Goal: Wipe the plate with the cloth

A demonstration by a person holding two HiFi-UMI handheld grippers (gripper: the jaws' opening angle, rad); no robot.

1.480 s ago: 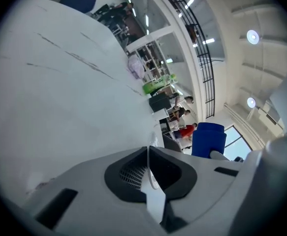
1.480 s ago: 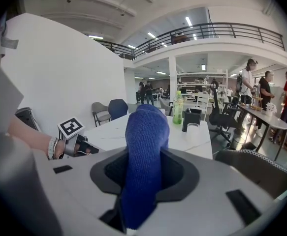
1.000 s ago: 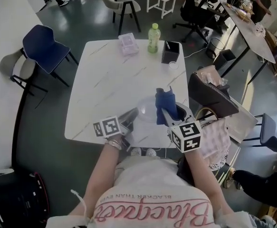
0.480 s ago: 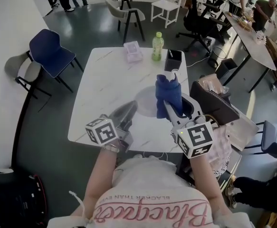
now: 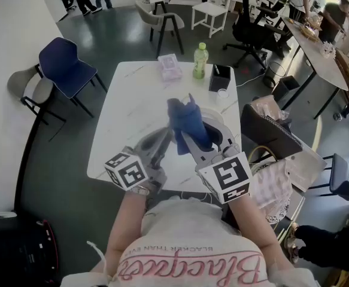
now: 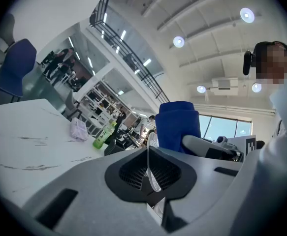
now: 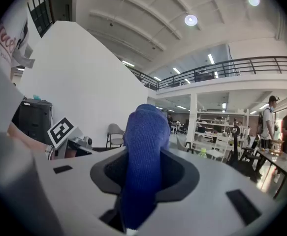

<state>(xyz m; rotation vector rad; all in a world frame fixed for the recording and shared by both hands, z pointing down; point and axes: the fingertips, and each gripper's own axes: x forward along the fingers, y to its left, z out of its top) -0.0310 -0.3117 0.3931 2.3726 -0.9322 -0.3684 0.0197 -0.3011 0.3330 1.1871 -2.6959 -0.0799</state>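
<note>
A clear, see-through plate (image 5: 218,124) is held up above the white marble table (image 5: 129,109). My left gripper (image 5: 164,138) is shut on its rim, which shows as a thin clear edge (image 6: 151,167) between the pads. My right gripper (image 5: 185,137) is shut on a bunched blue cloth (image 5: 186,121), which stands up in front of the plate's left part. From the left gripper view the cloth (image 6: 178,124) rises just beyond the jaws. In the right gripper view the cloth (image 7: 144,146) fills the gap of my right gripper (image 7: 143,181). Both grippers point roughly level.
At the table's far edge stand a green bottle (image 5: 200,60), a pink box (image 5: 170,66), a black container (image 5: 219,78) and a small white cup (image 5: 222,93). A blue chair (image 5: 66,67) is at the left, a dark chair (image 5: 269,130) close at the right.
Both grippers have risen off the table. The plate came up with the left gripper, and the cloth moved left, over in front of the plate.
</note>
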